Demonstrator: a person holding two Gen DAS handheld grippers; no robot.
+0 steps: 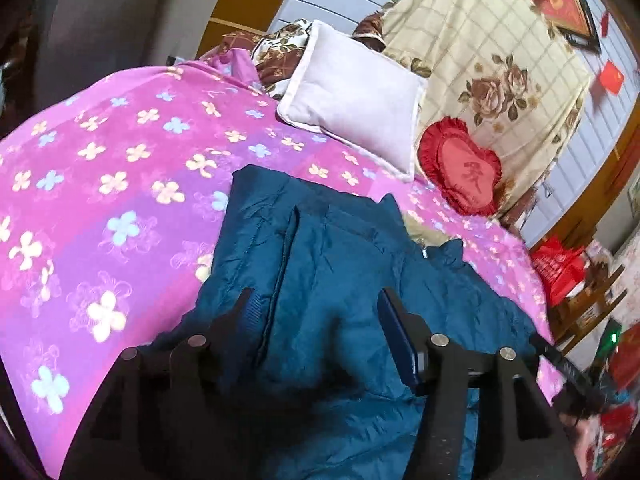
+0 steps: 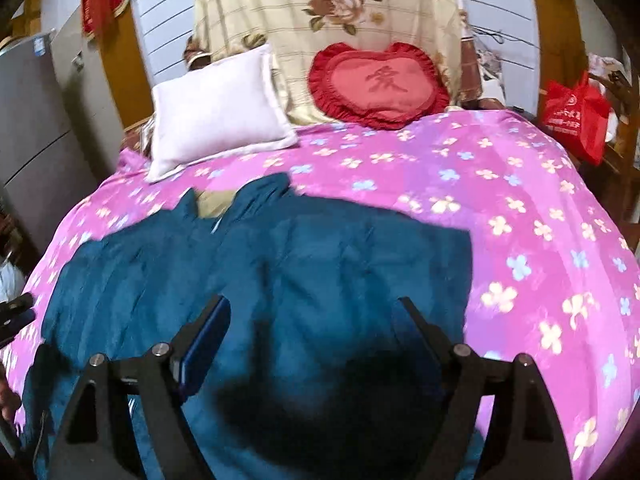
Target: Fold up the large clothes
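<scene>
A large dark teal padded jacket (image 1: 328, 264) lies spread on a pink flowered bedcover (image 1: 100, 184), its collar toward the pillows. It also shows in the right wrist view (image 2: 280, 256) on the bedcover (image 2: 540, 208). My left gripper (image 1: 316, 300) is open and empty, hovering just above the jacket's left part. My right gripper (image 2: 314, 306) is open and empty, above the jacket's middle. The left gripper's tip shows at the left edge of the right wrist view (image 2: 16, 312).
A white pillow (image 2: 216, 108) and a red heart cushion (image 2: 380, 84) lie at the head of the bed against a flowered cream cloth (image 2: 328, 12). A red bag (image 2: 576, 116) stands to the right of the bed. A grey cabinet (image 2: 36, 132) stands on the left.
</scene>
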